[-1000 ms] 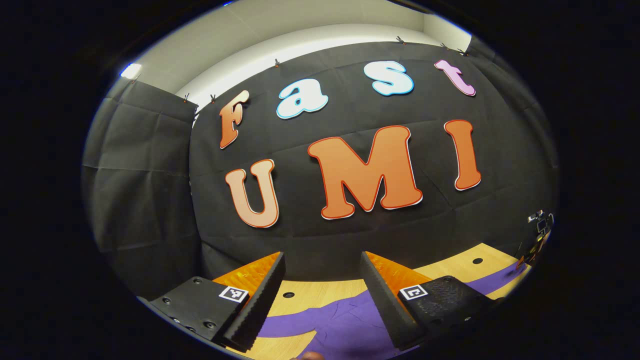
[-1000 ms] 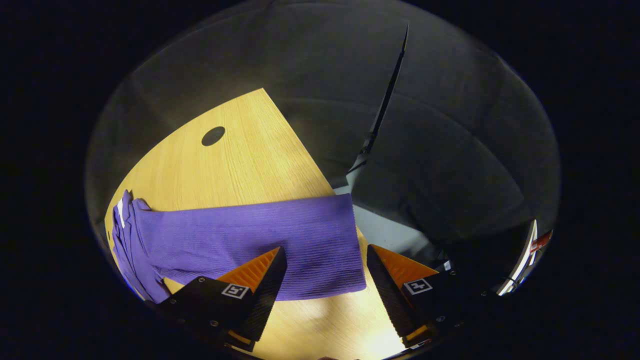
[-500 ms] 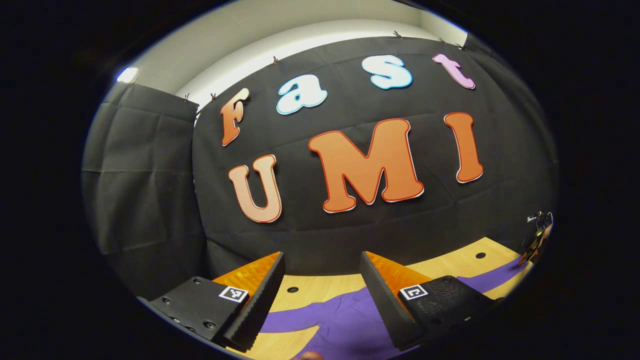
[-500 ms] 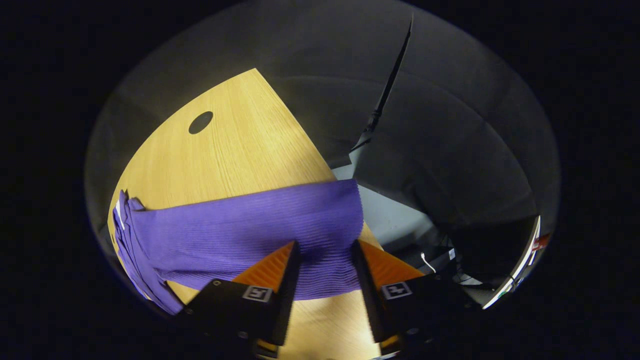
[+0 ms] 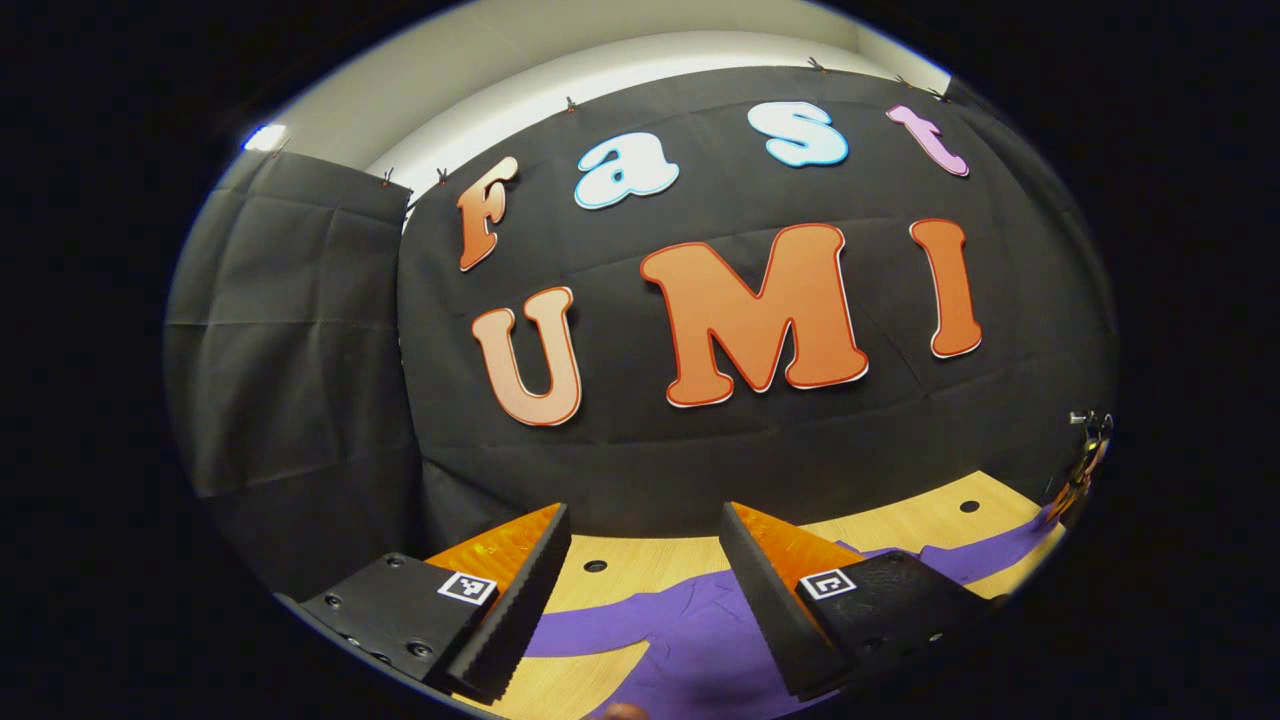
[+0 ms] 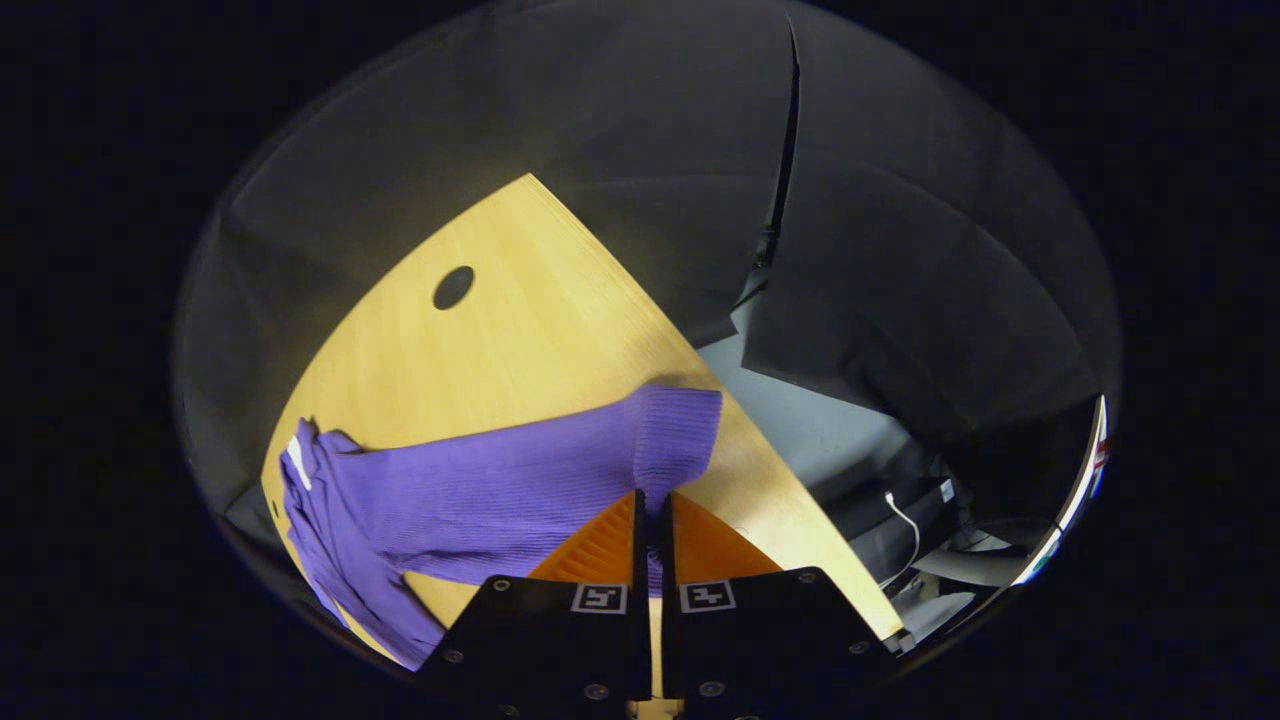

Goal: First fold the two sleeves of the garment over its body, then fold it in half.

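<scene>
A purple ribbed garment (image 6: 480,490) lies on the wooden table (image 6: 520,330). One sleeve runs to its cuff (image 6: 680,430) near the table's right edge. My right gripper (image 6: 652,505) is shut on that sleeve close to the cuff, and the cloth is pinched into a ridge above the fingertips. In the left gripper view the garment (image 5: 680,640) spreads flat below my left gripper (image 5: 645,530), which hangs open above it with nothing between its fingers. A further stretch of purple cloth (image 5: 990,550) reaches to the right.
The table has round holes (image 6: 453,287) and ends close beyond the cuff, with grey floor and cables (image 6: 900,510) below. Black booth cloth (image 5: 300,350) stands behind the table. A small stand (image 5: 1085,450) shows at the far right of the left gripper view.
My right gripper closed from wide open onto the sleeve near its cuff, bunching the cloth. The left gripper stayed open and shifted only slightly.
</scene>
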The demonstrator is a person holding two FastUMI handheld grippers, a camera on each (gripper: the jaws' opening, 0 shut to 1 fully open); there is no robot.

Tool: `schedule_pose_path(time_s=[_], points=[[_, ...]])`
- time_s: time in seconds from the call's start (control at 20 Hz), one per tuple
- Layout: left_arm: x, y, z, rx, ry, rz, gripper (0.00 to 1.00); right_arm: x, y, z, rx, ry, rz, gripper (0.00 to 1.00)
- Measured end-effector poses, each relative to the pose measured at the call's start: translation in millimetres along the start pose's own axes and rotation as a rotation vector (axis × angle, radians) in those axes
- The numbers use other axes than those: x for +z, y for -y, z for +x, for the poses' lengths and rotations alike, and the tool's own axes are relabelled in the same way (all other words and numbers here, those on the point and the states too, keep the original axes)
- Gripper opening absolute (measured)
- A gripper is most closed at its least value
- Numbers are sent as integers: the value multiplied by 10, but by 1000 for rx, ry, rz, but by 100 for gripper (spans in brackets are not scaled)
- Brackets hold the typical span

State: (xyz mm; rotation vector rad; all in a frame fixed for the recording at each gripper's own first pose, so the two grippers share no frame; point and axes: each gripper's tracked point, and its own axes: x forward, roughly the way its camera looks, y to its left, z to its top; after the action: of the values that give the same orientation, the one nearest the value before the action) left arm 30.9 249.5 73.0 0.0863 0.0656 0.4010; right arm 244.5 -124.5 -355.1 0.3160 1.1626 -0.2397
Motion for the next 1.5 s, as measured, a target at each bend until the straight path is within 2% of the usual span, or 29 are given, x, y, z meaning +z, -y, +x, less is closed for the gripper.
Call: schedule_pose_path(time_s=[0.25,0.75,0.85,0.9,1.35,1.5], points=[[-251,-364,125,-8,-39,-14,94,-60,-758,-510,87,71,-88,5],[-844,-1451,399,2,-135,-40,94,-547,-2662,-1430,252,136,-255,4],[-989,-1709,436,14,-158,-33,99,-668,-3025,-1580,272,142,-303,4],[-1059,-1823,460,19,-168,-32,94,-739,-3212,-1645,280,148,-328,4],[-1656,-2671,705,76,-263,-28,94,-1503,-4805,-1910,371,134,-517,4],[-1889,-2844,781,86,-315,-31,95,-1804,-5075,-1837,388,83,-548,5]])
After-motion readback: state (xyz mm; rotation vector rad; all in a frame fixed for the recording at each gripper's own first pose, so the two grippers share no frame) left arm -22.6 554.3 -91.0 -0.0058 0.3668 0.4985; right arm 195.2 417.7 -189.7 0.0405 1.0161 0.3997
